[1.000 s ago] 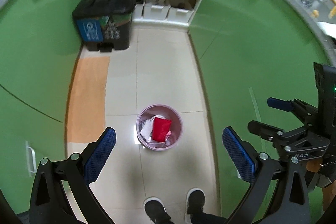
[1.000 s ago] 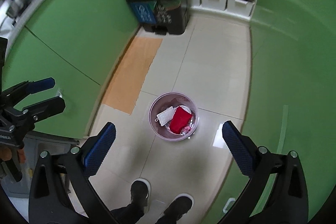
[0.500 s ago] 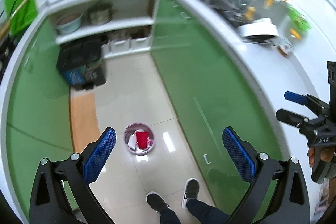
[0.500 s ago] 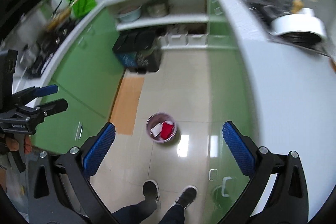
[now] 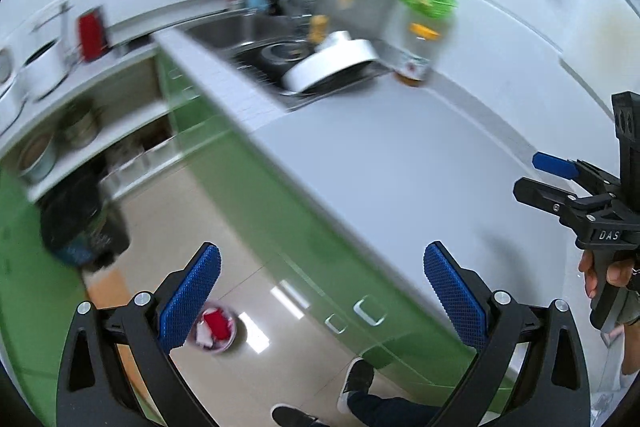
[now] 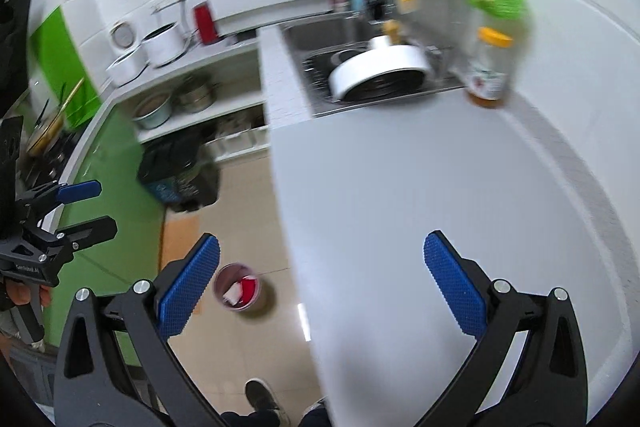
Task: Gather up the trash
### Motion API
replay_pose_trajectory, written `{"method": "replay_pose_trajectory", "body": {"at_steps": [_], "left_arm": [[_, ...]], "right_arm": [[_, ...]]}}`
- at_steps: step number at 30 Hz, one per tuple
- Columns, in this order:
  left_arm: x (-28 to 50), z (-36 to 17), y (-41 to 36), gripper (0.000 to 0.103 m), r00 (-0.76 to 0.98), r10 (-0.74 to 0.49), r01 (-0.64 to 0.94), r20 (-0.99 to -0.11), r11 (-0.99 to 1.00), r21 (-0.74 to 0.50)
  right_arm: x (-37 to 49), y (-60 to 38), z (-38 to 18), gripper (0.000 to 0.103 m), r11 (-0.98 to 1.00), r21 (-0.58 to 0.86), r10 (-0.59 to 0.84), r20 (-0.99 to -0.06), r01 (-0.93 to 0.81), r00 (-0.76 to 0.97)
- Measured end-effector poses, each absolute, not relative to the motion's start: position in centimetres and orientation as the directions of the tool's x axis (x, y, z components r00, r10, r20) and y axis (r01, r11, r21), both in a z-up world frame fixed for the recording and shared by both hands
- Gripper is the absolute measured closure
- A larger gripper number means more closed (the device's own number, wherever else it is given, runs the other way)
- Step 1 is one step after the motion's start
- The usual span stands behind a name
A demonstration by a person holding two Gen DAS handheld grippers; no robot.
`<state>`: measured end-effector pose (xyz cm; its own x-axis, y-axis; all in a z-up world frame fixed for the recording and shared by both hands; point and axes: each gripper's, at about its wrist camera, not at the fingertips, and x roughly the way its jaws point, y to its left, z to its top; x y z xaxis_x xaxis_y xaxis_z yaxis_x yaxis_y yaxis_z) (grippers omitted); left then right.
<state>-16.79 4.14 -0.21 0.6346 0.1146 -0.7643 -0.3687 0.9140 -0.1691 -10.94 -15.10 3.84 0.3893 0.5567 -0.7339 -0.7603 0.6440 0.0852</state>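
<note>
Bottle with a yellow cap and red-printed label is the only loose item on the bench that looks like trash, and that is a judgement, since motion blur hides its detail. It stands upright, long axis vertical, at the far end of the bench, just beside the corner of the sink and close to the back wall. From both pairs of fingers it lies straight ahead and a little to the right, well apart, with bare bench top between.

The right gripper hangs over the bench's front edge, so it seems the nearer one; the left gripper is over the floor in front of the green cabinet doors, further out from the bench. Both have their blue fingers spread wide and hold nothing.

On the floor, left of the bench front and near the person's shoes, sits a small pink bin. It already contains something red and something white, crumpled. A larger dark bin stands further down the aisle, below the open shelves; what is in it cannot be told. In the sink a white round pan leans tilted on its rim.
</note>
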Motion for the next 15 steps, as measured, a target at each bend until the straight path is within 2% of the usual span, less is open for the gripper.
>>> {"method": "replay_pose_trajectory", "body": {"at_steps": [8, 15], "left_arm": [[-10.2, 0.3, -0.9, 0.006, 0.64, 0.046, -0.24, -0.767, 0.96, -0.143], [-6.6, 0.5, -2.0, 0.006, 0.633, 0.005, -0.171, -0.775, 0.976, -0.133]], "right_arm": [[-6.7, -21.0, 4.2, 0.003, 0.704, 0.095, 0.531, -0.728, -0.704, 0.433], [-5.5, -22.6, 4.4, 0.003, 0.746, 0.098, 0.507, -0.725, -0.658, 0.466]]}}
